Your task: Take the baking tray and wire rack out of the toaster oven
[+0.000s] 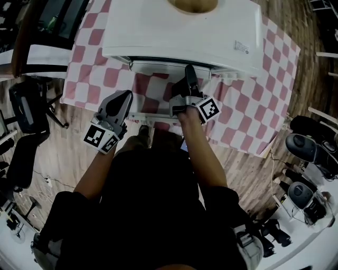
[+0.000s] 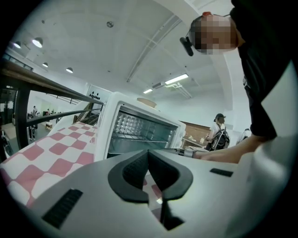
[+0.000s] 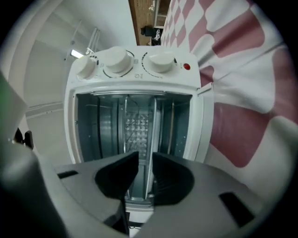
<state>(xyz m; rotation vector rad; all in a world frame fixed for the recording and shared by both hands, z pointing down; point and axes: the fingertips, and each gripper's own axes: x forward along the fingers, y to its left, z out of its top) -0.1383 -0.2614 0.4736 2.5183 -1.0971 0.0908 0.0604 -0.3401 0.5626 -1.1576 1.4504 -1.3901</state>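
A white toaster oven stands on a pink-checked tablecloth, its glass door folded down toward me. My right gripper reaches to the oven mouth, rolled on its side. In the right gripper view the oven looks turned, and a thin metal edge of the tray or rack runs in line with the narrow gap of the right gripper; the jaws stand slightly apart with no grip visible. My left gripper hangs left of the door, shut and empty. Ahead of the left gripper lie the rack and tray.
A brown round object lies on top of the oven. Black chairs stand on the wooden floor to the left, and dark gear lies at the right. The tablecloth hangs over the table's front edge. A person stands far behind.
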